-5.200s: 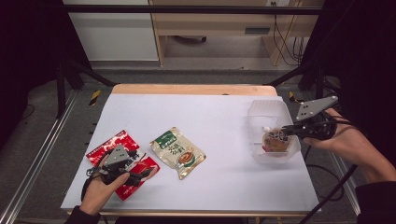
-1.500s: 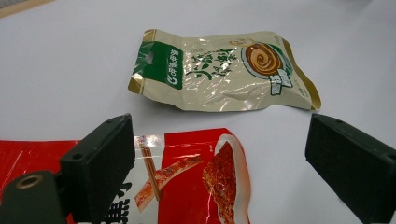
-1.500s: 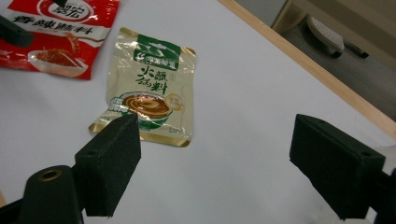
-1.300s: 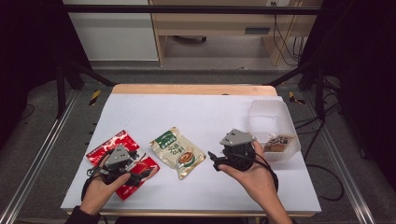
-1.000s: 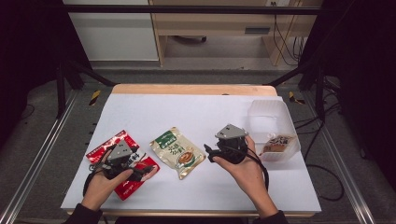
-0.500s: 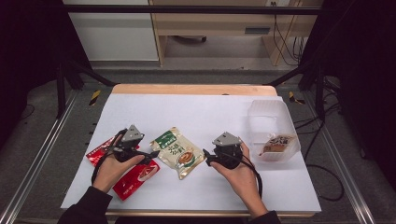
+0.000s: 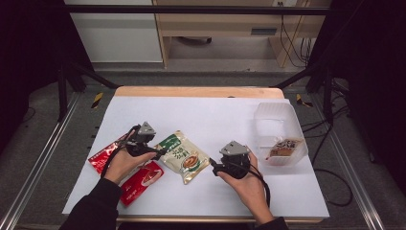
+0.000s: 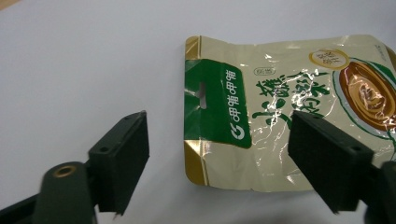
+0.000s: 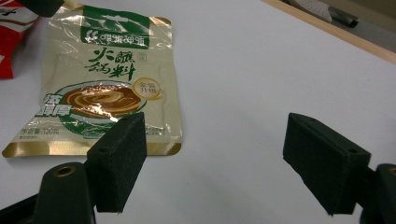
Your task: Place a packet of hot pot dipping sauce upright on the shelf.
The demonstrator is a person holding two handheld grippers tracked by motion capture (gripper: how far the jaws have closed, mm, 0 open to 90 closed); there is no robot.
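A gold and green sauce packet (image 7: 183,155) lies flat in the middle of the white table (image 7: 215,112). My left gripper (image 7: 160,152) is at its left end. In the left gripper view the packet's green top (image 8: 215,102) lies between the jaws of that gripper (image 8: 219,172). The jaws have just been closing and stand apart, with neither pad pressing on it. My right gripper (image 7: 214,165) sits low at the packet's lower right corner. In the right gripper view this gripper (image 9: 219,163) is open, and the packet (image 9: 102,84) lies just beyond its left jaw.
Two red packets (image 7: 139,177) lie at the left under my left forearm. A clear plastic tub (image 7: 280,120) stands at the right edge with a brown packet (image 7: 285,147) inside. The table's wooden far edge (image 7: 196,91) runs along the back.
My left hand has moved right, from over the red packets to the gold packet's left end. My right hand came from the tub to the packet's right corner and sank toward the table.
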